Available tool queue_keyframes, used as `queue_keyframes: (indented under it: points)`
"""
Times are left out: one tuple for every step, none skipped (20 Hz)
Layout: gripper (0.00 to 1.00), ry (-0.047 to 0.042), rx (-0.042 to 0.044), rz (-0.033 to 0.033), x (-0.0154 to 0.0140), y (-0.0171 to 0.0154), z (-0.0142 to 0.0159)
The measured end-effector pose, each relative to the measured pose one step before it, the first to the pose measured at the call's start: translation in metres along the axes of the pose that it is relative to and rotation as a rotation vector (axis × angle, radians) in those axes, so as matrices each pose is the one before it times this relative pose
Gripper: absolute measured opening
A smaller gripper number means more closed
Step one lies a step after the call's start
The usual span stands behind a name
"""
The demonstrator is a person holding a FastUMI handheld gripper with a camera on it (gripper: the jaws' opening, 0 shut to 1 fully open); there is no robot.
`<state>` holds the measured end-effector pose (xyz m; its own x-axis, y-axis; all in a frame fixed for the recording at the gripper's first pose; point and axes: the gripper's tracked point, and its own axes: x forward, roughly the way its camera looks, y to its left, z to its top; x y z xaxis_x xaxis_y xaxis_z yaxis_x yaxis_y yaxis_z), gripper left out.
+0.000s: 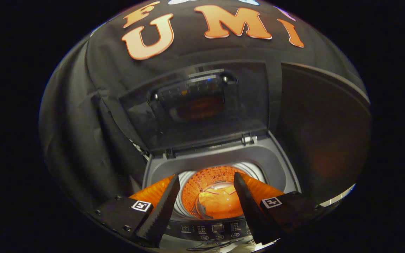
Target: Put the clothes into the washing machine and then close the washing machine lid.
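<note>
Clothes [220,203], an orange bundle, already lie at the bottom of the washing machine [276,165] drum, seen between and beyond the fingers. From left to right: dark booth cloth, then the raised lid [195,109] standing upright behind the opening, then a dark panel [325,133]. Gripper [206,184] hovers over the front control strip [216,230], fingers spread apart and empty. Loading looks done; closing the lid remains, with nothing seeming to block it.

The orange clothes [220,203] lie crumpled at the bottom of the washing machine [276,165] drum. The machine's dark, see-through lid [202,105] stands raised upright behind the opening.
</note>
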<state>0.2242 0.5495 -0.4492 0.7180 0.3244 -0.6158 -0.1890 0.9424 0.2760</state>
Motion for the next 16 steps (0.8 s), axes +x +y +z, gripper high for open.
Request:
queue_keyframes:
  points:
    - [0.98,-0.03024,0.03536,0.01569,-0.00608,0.00513,0.01597]
    - [0.98,-0.02429,0.04256,0.01206,-0.00339,0.00341,0.01229]
    - [0.98,-0.02040,0.03912,0.01129,-0.00322,0.00176,0.00960]
    - [0.98,-0.01869,0.02861,0.01123,-0.00184,0.00150,0.00818]
    - [0.98,-0.01100,0.01491,-0.00335,-0.00087,-0.00111,0.00429]
    - [0.98,-0.01354,-0.00058,0.00269,-0.00311,-0.00060,0.00237]
    - [0.98,-0.01535,-0.02226,0.00586,-0.00150,-0.00076,-0.00156]
    - [0.98,-0.01422,-0.04061,-0.00468,-0.00193,-0.00255,-0.00590]
    - [0.98,-0.01270,-0.05614,-0.01085,-0.00036,-0.00341,-0.00999]
    - [0.98,-0.01176,-0.06727,-0.01452,-0.00214,-0.00522,-0.01261]
    - [0.98,-0.02315,-0.06797,-0.02683,-0.00103,-0.00783,-0.01047]
    - [0.98,-0.00799,-0.05611,-0.02636,-0.00189,-0.00848,-0.01444]
    - [0.98,0.00912,-0.03713,-0.01863,-0.00236,-0.00806,-0.01405]
    - [0.98,0.01681,-0.01664,-0.00944,-0.00610,-0.00714,-0.01280]
    - [0.99,-0.00282,0.00308,-0.00285,-0.00584,-0.00424,-0.00528]
    - [0.99,-0.01553,0.00037,0.00313,-0.00704,-0.00377,-0.00024]
